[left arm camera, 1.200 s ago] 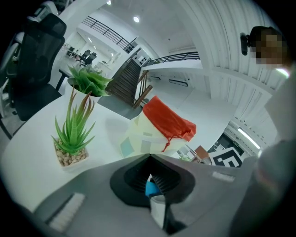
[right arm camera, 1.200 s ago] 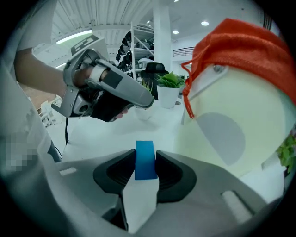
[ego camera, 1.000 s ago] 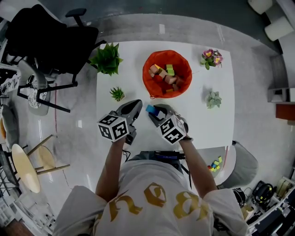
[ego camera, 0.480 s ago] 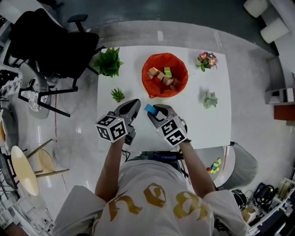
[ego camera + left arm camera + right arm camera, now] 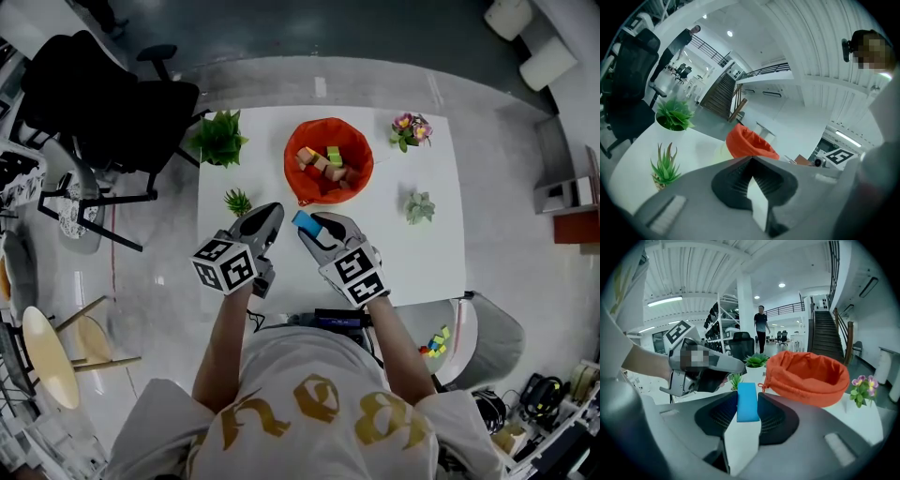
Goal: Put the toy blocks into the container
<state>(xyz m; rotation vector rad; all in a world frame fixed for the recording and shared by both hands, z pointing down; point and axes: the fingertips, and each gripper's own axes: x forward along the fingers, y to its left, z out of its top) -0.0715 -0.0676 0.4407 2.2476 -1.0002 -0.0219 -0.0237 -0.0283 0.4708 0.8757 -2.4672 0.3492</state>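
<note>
An orange cloth bag point(image 5: 296, 177) stands open at the table's far middle with several toy blocks point(image 5: 324, 163) inside. My right gripper point(image 5: 307, 225) hovers just in front of it, shut on a blue block point(image 5: 303, 221). In the right gripper view the blue block point(image 5: 747, 402) sits upright between the jaws, with the bag point(image 5: 806, 376) ahead and to the right. My left gripper point(image 5: 273, 212) hangs beside the right one, shut, with nothing in it. In the left gripper view its tips point(image 5: 751, 160) meet, and the bag point(image 5: 750, 143) lies beyond them.
On the white table point(image 5: 412, 262) stand a leafy plant point(image 5: 217, 137), a small spiky plant point(image 5: 237, 200), a flower pot point(image 5: 409, 128) and a succulent point(image 5: 419, 206). A black office chair point(image 5: 103, 94) is at the left. More coloured blocks point(image 5: 434, 342) lie on a seat at the lower right.
Both grippers have risen a little above the table, side by side. The blue block has stayed in the right gripper's jaws.
</note>
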